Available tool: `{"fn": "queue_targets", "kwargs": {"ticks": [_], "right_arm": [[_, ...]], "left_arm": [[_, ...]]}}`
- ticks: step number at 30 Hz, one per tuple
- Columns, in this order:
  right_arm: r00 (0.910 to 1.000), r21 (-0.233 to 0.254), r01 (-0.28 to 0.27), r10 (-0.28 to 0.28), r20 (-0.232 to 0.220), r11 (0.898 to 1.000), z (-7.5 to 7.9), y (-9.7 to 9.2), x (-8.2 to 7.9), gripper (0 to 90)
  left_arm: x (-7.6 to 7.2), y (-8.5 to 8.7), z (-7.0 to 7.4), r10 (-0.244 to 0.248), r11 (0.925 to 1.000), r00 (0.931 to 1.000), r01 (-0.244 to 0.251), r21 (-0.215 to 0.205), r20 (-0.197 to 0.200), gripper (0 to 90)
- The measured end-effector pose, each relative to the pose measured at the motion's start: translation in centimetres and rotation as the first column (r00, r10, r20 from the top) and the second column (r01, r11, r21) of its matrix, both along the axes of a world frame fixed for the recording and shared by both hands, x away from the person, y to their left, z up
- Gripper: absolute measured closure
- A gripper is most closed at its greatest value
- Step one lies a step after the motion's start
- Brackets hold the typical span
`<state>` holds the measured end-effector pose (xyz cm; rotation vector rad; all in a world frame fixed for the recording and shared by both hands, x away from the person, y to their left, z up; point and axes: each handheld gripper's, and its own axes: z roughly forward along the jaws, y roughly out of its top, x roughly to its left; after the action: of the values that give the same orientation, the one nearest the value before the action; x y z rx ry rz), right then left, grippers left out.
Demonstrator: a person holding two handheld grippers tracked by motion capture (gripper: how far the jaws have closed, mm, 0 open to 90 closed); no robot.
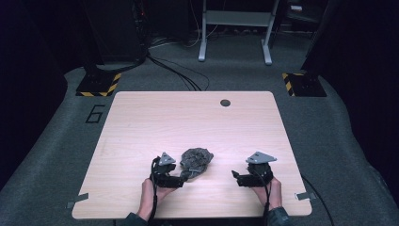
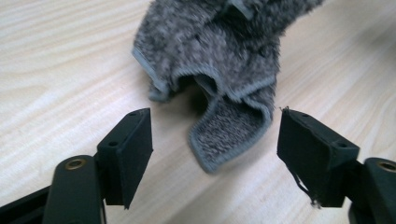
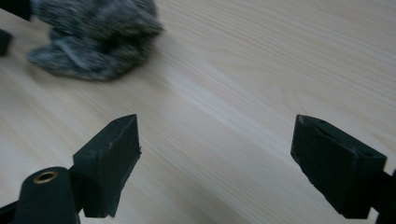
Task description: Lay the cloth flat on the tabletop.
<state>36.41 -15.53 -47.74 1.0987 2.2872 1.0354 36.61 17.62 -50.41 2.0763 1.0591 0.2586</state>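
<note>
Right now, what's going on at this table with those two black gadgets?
A person sits at a wooden table holding a two-jaw gripper in each hand. A crumpled grey cloth lies between them. The left gripper points at the cloth with its jaws open; a hemmed flap of the cloth lies between the jaws, but the pads are not pressing it. The right gripper is open over bare wood, apart from the cloth. Nothing is being held.
</note>
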Motion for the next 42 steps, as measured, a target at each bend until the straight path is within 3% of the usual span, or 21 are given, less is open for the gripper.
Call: {"fn": "queue_targets", "kwargs": {"ticks": [1, 5, 9, 11, 14, 18, 23, 25, 26, 27, 28, 29, 30, 32, 37, 41, 42], "right_arm": [[1.0, 0.0, 0.0, 0.0, 0.0, 1.0, 0.0, 0.0, 0.0, 15.8], [0.9963, 0.005, -0.083, 0.083, 0.02, 0.997, 1.2, 3.1, -0.5, 23.2], [0.9879, 0.005, -0.153, 0.153, 0.023, 0.988, 2.0, 6.0, -0.5, 37.5], [0.9742, -0.01, -0.225, 0.225, 0.021, 0.974, 2.1, 7.8, -0.4, 46.4], [0.9658, -0.022, -0.258, 0.259, 0.014, 0.966, 1.9, 8.9, -0.2, 51.3], [0.9504, -0.067, -0.311, 0.31, -0.019, 0.948, 1.0, 11.0, 0.5, 60.5], [0.9477, -0.097, -0.319, 0.316, -0.047, 0.943, 0.0, 12.3, 1.2, 62.6], [0.9519, -0.112, -0.306, 0.301, -0.058, 0.945, -0.4, 12.9, 1.4, 62.3], [0.9489, -0.134, -0.313, 0.305, -0.083, 0.94, -0.9, 13.2, 1.8, 61.5], [0.9548, -0.133, -0.295, 0.286, -0.082, 0.946, -1.2, 13.5, 1.9, 61.4], [0.9548, -0.133, -0.295, 0.286, -0.082, 0.946, -1.2, 13.5, 1.9, 61.4], [0.9537, -0.162, -0.299, 0.288, -0.085, 0.941, -1.4, 13.5, 2.2, 61.9], [0.9508, -0.162, -0.307, 0.295, -0.096, 0.938, -1.6, 13.5, 2.4, 63.3], [0.9588, -0.156, -0.28, 0.268, -0.095, 0.947, -1.9, 13.8, 2.7, 67.0], [0.9614, -0.182, -0.267, 0.249, -0.117, 0.946, -2.5, 13.9, 3.2, 79.6], [0.9665, -0.176, -0.248, 0.232, -0.111, 0.953, -2.6, 13.9, 3.2, 85.0], [0.964, -0.181, -0.257, 0.239, -0.116, 0.949, -2.5, 13.8, 3.3, 85.4]], "left_arm": [[0.0, 0.0, 0.0, 0.0, 1.0, 1.0, 0.0, 0.0, 0.0, 28.2], [-0.5, -0.5, -0.3, -0.007, 0.9997, 0.9999, 0.007, 0.025, 0.008, 32.8], [-0.7, -0.7, -0.5, -0.005, 0.9989, 0.9999, 0.004, 0.047, 0.016, 39.0], [-0.7, -0.8, -0.5, -0.008, 0.999, 0.9999, 0.008, 0.043, 0.012, 41.8], [-0.7, -1.0, -0.6, -0.012, 0.9985, 0.9998, 0.011, 0.053, 0.014, 44.3], [-0.7, -1.5, -0.8, -0.03, 0.9974, 0.9994, 0.029, 0.066, 0.015, 56.8], [-0.8, -1.9, -1.1, -0.057, 0.9943, 0.9983, 0.056, 0.091, 0.012, 66.2], [-0.8, -1.9, -1.1, -0.064, 0.9931, 0.9978, 0.063, 0.099, 0.013, 71.6], [-0.8, -1.9, -1.1, -0.061, 0.9938, 0.998, 0.06, 0.094, 0.015, 76.3], [-0.7, -1.8, -1.1, -0.063, 0.9939, 0.9979, 0.062, 0.091, 0.014, 77.8], [-0.8, -1.9, -1.1, -0.061, 0.9943, 0.998, 0.06, 0.089, 0.014, 77.8], [-0.8, -1.8, -1.2, -0.063, 0.9936, 0.9978, 0.061, 0.095, 0.019, 79.7], [-0.8, -1.8, -1.2, -0.064, 0.9936, 0.9978, 0.062, 0.095, 0.02, 81.9], [-0.7, -1.8, -1.2, -0.069, 0.9938, 0.9974, 0.067, 0.088, 0.019, 84.5], [-0.7, -1.8, -1.2, -0.076, 0.9927, 0.9967, 0.072, 0.096, 0.03, 87.4], [-0.7, -1.7, -1.2, -0.081, 0.992, 0.9962, 0.077, 0.1, 0.032, 87.9], [-0.8, -1.8, -1.3, -0.078, 0.9927, 0.9965, 0.074, 0.095, 0.032, 88.1]]}}
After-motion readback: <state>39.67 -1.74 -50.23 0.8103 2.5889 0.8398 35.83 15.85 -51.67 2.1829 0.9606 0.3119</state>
